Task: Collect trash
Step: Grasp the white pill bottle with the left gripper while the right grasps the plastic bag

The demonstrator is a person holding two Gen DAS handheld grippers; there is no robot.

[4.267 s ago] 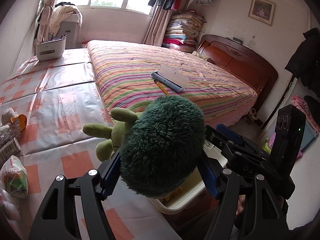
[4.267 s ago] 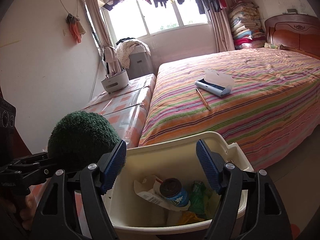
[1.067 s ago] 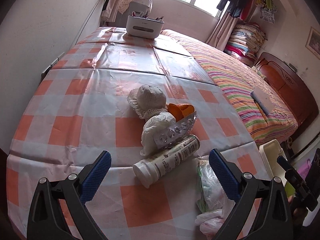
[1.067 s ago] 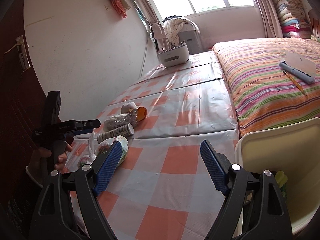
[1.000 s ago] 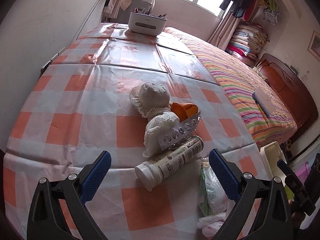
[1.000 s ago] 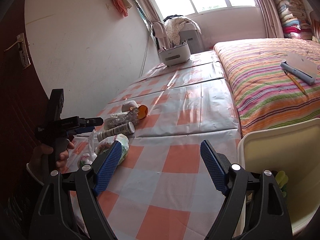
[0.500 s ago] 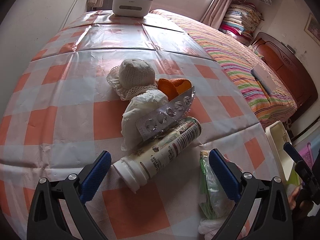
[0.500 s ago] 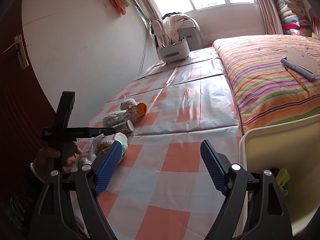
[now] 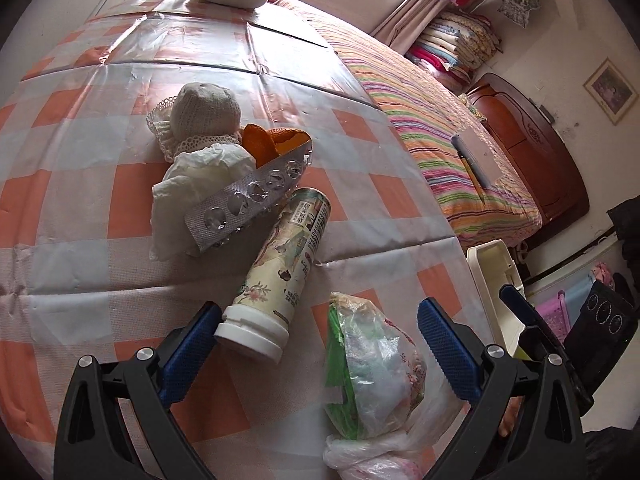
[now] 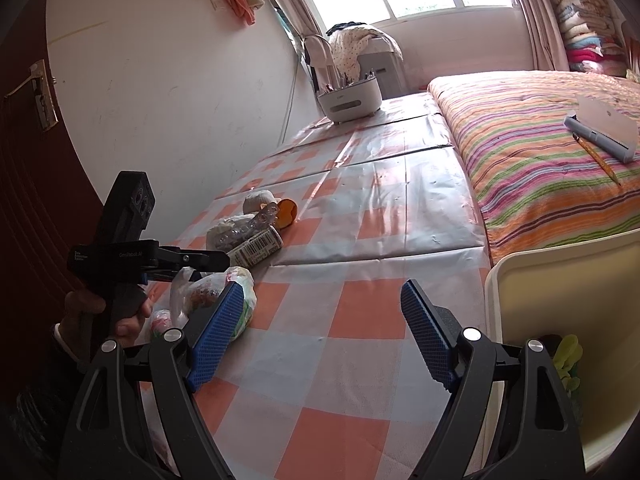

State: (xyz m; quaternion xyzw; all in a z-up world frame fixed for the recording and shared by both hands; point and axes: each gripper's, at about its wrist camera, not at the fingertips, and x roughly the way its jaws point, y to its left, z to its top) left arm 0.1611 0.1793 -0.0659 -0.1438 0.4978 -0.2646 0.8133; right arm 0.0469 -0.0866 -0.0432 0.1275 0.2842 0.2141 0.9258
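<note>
The left gripper (image 9: 318,338) hangs low over the near edge of the tabletop (image 9: 80,160), its blue pads spread wide and clamped on nothing. The left pad sits just beside the white cap of a printed bottle (image 9: 282,264) lying on its side; whether it touches cannot be told. Between the pads, toward the right one, lies a clear plastic bag (image 9: 372,364) of scraps. Beyond the bottle are a silver blister pack (image 9: 248,200), crumpled white tissue (image 9: 192,192), orange peel (image 9: 272,142) and a knitted cap (image 9: 202,114), clustered together.

The right gripper (image 10: 318,332) is also wide apart and empty, above the checked cloth near the tabletop's right edge. The cream bin (image 10: 560,320) stands just beside that edge, below the striped bed (image 10: 540,152).
</note>
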